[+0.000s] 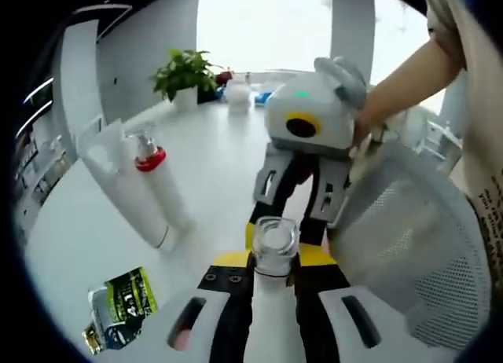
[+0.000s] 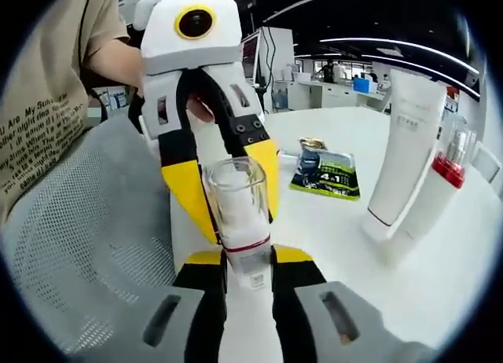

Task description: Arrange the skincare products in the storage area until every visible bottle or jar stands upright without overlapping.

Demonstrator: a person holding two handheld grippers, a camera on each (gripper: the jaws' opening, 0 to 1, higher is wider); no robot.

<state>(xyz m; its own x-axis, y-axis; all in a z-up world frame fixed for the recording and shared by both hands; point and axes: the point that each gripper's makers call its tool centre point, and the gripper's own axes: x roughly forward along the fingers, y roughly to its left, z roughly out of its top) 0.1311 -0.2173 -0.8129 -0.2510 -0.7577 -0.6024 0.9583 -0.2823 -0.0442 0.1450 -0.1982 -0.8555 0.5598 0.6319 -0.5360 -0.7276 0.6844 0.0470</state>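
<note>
Both grippers close on one clear-capped bottle (image 1: 275, 257) from opposite ends. In the left gripper view the left gripper (image 1: 275, 280) has its yellow-tipped jaws pressed on the white body just below the cap, and the right gripper (image 1: 302, 194) reaches in from the far side toward the cap. In the right gripper view the right gripper (image 2: 249, 267) pinches the bottle (image 2: 238, 206) at its neck, under the cap, while the left gripper (image 2: 228, 174) straddles it from beyond.

The main risk, as I judge it, is the double hold: if the two hands pull or twist unevenly, the bottle could slip in one pair of jaws, or the cap could work loose. If one gripper lets go before the bottle sits flat on the table (image 1: 220, 155), it would likely topple.

To the left, a white tube (image 1: 126, 190) and a red-collared pump bottle (image 1: 161, 186) stand touching, both leaning; a knock from a swinging gripper could tip them together. A green sachet (image 1: 126, 304) lies flat near the table's near edge. A mesh chair (image 1: 409, 253) sits close on the right.

The held bottle's base is hidden behind the jaws, so I cannot tell whether it rests on anything. The sachet is partly cut off, its print mostly unreadable. The items beside the plant (image 1: 185, 72) at the far end are too small to identify.
</note>
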